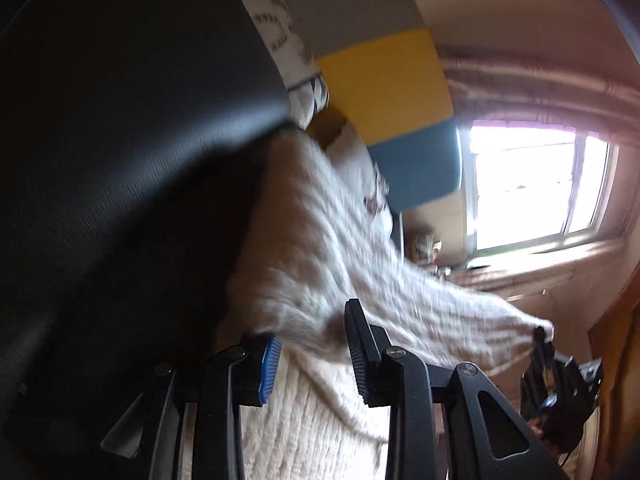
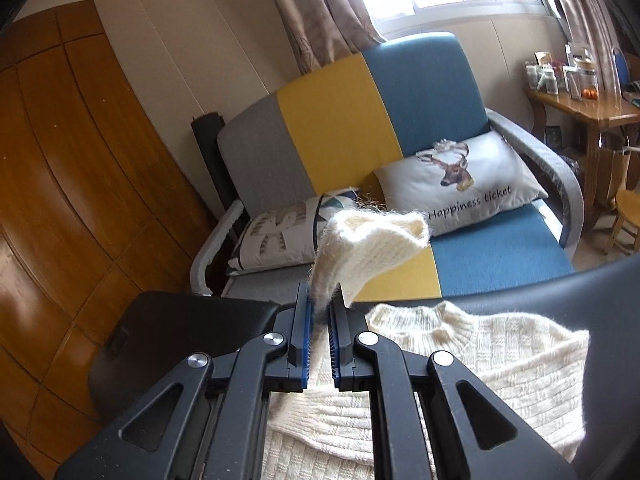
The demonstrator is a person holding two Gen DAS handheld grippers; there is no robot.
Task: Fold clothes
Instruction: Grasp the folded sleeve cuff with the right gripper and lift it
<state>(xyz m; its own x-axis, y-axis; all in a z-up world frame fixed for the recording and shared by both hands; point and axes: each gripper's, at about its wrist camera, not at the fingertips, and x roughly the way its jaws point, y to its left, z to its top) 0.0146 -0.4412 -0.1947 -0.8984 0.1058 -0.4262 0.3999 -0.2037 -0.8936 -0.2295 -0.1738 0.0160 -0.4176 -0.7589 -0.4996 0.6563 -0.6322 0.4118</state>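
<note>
Cream sweater (image 2: pixel 460 364) lies on the dark table (image 2: pixel 560 292), sleeve lifted. Right hand-held gripper (image 2: pixel 320 312) clamped tight on the sleeve cuff (image 2: pixel 376 236), raised above the table. Left hand-held gripper (image 1: pixel 312 354) part-open astride the knit, pads not pressing. Risk: body likely drags or bunches if unpinned; cuff may slip from the shallow pinch

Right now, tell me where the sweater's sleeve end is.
In the right wrist view it is at centre, pinched in the right hand-held gripper, the cuff lifted above the sweater's body on the black surface, with the sofa behind.
</note>
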